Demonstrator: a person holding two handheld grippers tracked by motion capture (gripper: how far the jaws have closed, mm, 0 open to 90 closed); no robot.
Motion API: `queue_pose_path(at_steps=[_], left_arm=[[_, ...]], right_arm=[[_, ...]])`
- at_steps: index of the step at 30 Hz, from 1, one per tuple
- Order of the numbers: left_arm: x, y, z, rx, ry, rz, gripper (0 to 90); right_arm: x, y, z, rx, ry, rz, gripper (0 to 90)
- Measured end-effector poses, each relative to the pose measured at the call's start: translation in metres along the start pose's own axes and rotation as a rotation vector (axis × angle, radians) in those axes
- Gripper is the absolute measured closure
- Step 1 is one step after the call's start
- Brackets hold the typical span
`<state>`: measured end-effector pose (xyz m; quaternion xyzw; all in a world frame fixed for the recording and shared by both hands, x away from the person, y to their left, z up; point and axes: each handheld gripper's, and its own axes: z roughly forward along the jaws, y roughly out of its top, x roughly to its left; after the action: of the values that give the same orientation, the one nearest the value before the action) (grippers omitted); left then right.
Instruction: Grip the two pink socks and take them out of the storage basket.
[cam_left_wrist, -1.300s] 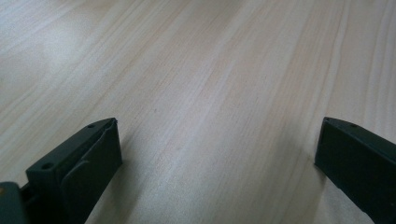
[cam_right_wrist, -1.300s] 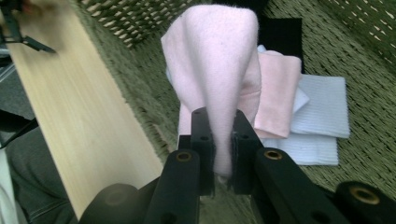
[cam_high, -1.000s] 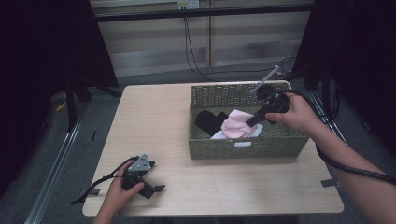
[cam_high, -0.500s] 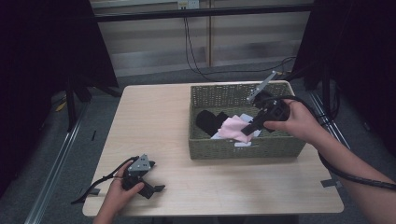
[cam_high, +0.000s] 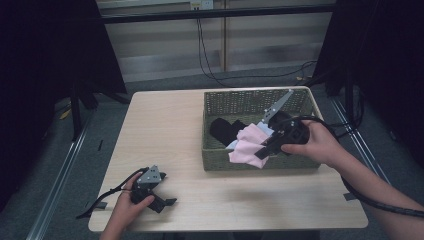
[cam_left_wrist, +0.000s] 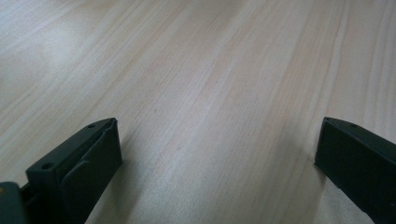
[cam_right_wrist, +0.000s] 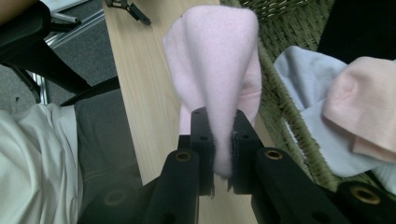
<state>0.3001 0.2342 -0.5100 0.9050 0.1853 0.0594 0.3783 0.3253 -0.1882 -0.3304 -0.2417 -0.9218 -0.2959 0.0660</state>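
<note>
A pale wooden table (cam_high: 185, 135) stands on a grey floor, with dark curtains at both sides and cables hanging down the wall behind. A green woven basket (cam_high: 260, 162) sits on the right half of the table, reaching almost to its far edge.

In the basket lie a black cloth (cam_high: 225, 131) at the left, a light blue cloth (cam_right_wrist: 308, 121) and a peach cloth (cam_right_wrist: 362, 105), these two overlapping in the right gripper view. The black one may be a pair of socks, though the high view is too dim to be sure.

The right gripper (cam_high: 263, 151), held in the person's right hand (cam_high: 312, 145), is over the near side of the basket. Its jaws are pinched tight on a pink cloth (cam_right_wrist: 215, 74), which rises between them in a folded peak. In the high view the pink cloth hangs over the basket's near rim.

The left gripper (cam_high: 167, 203) rests on the table near its front left corner, well apart from the basket, with the left hand (cam_high: 127, 207) around it. In the left gripper view its jaws stand wide apart with bare wood between them.
</note>
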Motion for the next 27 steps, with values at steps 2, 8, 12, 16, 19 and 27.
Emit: queue_pose_path(at_steps=[2,8,12,16,19,27], left_arm=[[0.000,0.000,0.000,-0.003,-0.003,-0.001,0.0],[0.000,0.000,0.000,0.000,0.000,0.001,0.0],[0.000,0.000,0.000,-0.004,-0.002,-0.001,0.0],[0.000,0.000,0.000,-0.003,-0.003,0.000,0.0],[0.000,0.000,0.000,-0.003,-0.003,-0.001,0.0],[0.000,0.000,0.000,-0.004,-0.002,-0.001,0.0]], right_arm=[[0.001,-0.002,0.004,0.003,0.005,-0.003,82.8],[0.004,-0.007,0.014,0.006,0.017,-0.001,82.5],[0.004,-0.014,0.029,0.020,0.022,-0.001,82.4],[0.003,-0.019,0.039,0.020,0.016,0.006,82.3],[0.001,-0.022,0.046,0.021,0.009,0.008,82.2],[0.000,-0.027,0.057,0.045,0.000,0.012,81.5]])
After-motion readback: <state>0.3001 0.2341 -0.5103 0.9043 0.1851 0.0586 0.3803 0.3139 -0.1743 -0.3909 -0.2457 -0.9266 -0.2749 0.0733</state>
